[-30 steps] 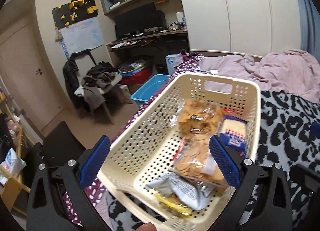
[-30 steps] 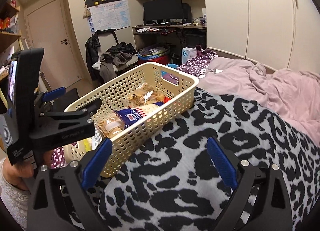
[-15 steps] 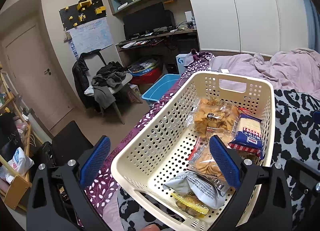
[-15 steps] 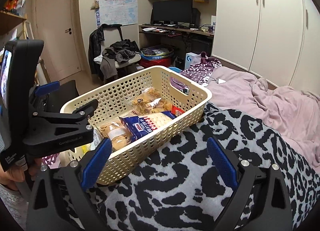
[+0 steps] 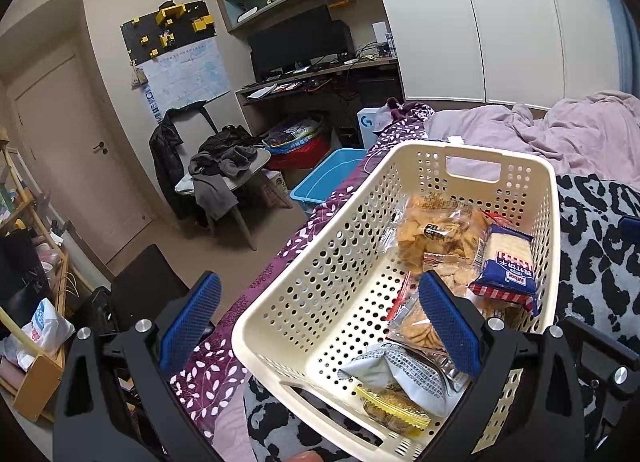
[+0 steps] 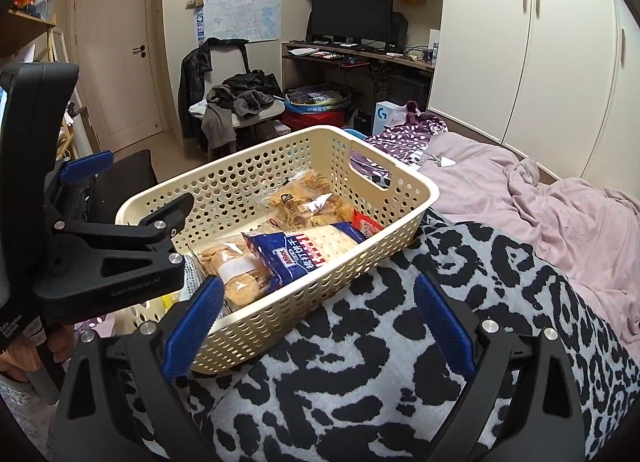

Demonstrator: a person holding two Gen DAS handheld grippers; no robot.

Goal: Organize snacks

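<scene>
Left wrist view: the left gripper (image 5: 320, 322) hangs over the near left corner of a cream perforated basket (image 5: 320, 266), its jaws spread wide with nothing between the blue pads; one pad sits outside the basket's left wall, the other above the snacks inside. The basket rests on a bed, at the edge of a black-and-grey leopard-print blanket (image 5: 592, 246), with a purple leaf-print sheet (image 5: 224, 366) just beside its left wall.

Inside, the snacks lie along the right wall. At the far end is a clear bag of golden crackers (image 5: 436, 234). Touching it on the right is a blue packet of soda crackers (image 5: 508, 266), leaning against the right wall. Nearer lies a clear pack of round biscuits (image 5: 416, 326), partly hidden by the gripper pad. At the near end a silver bag (image 5: 404, 378) lies over a yellow-edged packet (image 5: 392, 414).

In the right wrist view, the right gripper (image 6: 316, 322) is also wide open and empty, held above the leopard-print blanket just beside the basket's (image 6: 304, 314) near long wall. The left gripper (image 6: 112, 246) shows at the left of this view, beside the basket's near corner, gripped by a hand (image 6: 28, 354). The blue cracker packet (image 6: 304, 250) and the round biscuits (image 6: 236, 274) are seen against the basket's near wall. A pink quilt (image 6: 540, 202) covers the far part of the bed.
</scene>
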